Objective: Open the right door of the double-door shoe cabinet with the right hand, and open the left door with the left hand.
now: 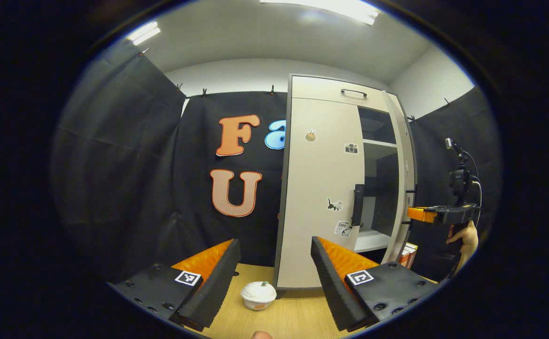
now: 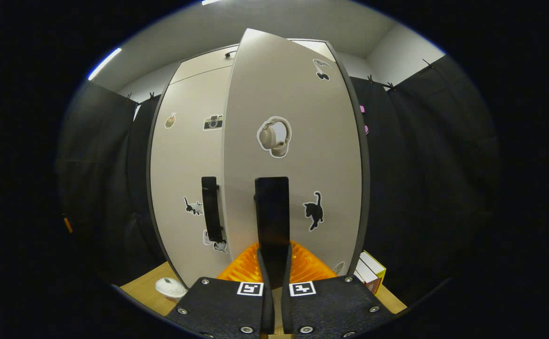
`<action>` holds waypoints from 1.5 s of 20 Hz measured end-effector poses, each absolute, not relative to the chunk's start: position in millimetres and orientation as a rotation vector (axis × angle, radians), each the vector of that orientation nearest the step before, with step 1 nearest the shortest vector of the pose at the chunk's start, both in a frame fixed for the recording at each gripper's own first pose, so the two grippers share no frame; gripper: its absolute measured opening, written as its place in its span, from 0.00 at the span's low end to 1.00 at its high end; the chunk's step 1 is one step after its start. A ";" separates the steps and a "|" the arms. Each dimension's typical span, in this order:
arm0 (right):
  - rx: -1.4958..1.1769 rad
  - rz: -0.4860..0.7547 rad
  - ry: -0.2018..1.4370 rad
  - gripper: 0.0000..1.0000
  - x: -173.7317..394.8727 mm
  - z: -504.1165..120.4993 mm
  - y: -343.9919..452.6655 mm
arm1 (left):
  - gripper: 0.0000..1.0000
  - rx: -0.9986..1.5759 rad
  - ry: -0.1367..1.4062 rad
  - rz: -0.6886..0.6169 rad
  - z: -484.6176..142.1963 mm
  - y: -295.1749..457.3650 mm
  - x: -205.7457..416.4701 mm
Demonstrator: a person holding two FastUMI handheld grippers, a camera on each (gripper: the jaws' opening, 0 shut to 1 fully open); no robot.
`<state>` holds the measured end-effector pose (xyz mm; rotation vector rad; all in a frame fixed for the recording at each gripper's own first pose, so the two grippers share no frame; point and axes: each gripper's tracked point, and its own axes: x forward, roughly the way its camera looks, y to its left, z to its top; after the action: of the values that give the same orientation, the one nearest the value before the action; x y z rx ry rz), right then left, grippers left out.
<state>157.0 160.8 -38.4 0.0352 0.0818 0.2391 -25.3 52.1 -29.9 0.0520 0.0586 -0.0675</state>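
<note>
With the left claw (image 1: 274, 278) spread apart and empty, the closed left door (image 1: 319, 197) ahead of it remains unopened, while the right claw (image 2: 274, 282), clamped on the black handle (image 2: 271, 214) directly ahead, holds the beige, sticker-covered right door (image 2: 293, 141) partly swung open.

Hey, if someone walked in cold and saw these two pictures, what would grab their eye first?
Probably the tall shoe cabinet on the wooden table, its right door swung partly open to show shelves, while the sticker-dotted left door is shut. Next, the right gripper, jaws clamped on that door's black handle. The left gripper waits open, above a small white cup.
</note>
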 end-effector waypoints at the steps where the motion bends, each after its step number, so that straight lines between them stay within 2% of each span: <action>1: 0.036 0.241 0.078 0.06 155.9 -38.1 158.6 | 0.96 0.054 0.056 -0.076 -31.2 43.7 -25.4; 11: 0.020 0.182 0.057 0.05 146.9 -34.6 126.5 | 0.96 0.054 0.061 -0.168 -36.2 2.0 -28.9; 13: 0.021 0.144 0.055 0.05 146.3 -33.1 117.6 | 0.96 0.053 0.063 -0.181 -35.5 -4.6 -30.9; 14: 0.000 0.119 0.050 0.00 146.8 -33.5 111.3 | 0.96 0.052 0.061 -0.184 -34.8 -7.0 -31.8; 18: -0.019 0.068 0.045 0.00 144.9 -31.5 87.7 | 0.97 0.047 0.056 -0.208 -34.7 -19.4 -36.9; 23: -0.013 0.015 0.039 0.00 144.0 -30.7 65.0 | 0.96 0.054 0.066 -0.203 -37.0 -24.9 -38.1; 24: -0.006 0.008 0.041 0.02 144.2 -31.2 62.3 | 0.96 0.055 0.066 -0.201 -36.7 -26.9 -37.6; 26: 0.026 -0.014 0.040 0.00 139.0 -30.2 57.2 | 0.96 0.056 0.059 -0.200 -33.9 -33.0 -35.9; 27: 0.018 -0.037 0.012 0.02 141.3 -26.5 50.5 | 0.95 0.057 0.056 -0.200 -33.4 -36.6 -35.3; 28: -0.004 -0.066 -0.018 0.09 139.6 -20.2 40.6 | 0.96 0.059 0.056 -0.201 -33.0 -40.8 -33.8; 29: -0.014 -0.074 -0.042 0.09 139.8 -14.9 36.4 | 0.97 0.061 0.057 -0.205 -33.6 -44.1 -33.2; 30: -0.009 -0.064 -0.059 0.15 137.2 -10.8 38.4 | 0.97 0.064 0.059 -0.209 -33.8 -49.3 -31.2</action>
<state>137.2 38.4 -10.8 -0.0093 -0.0586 -0.0639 -31.2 -49.3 -33.8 0.0644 0.0593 -0.2092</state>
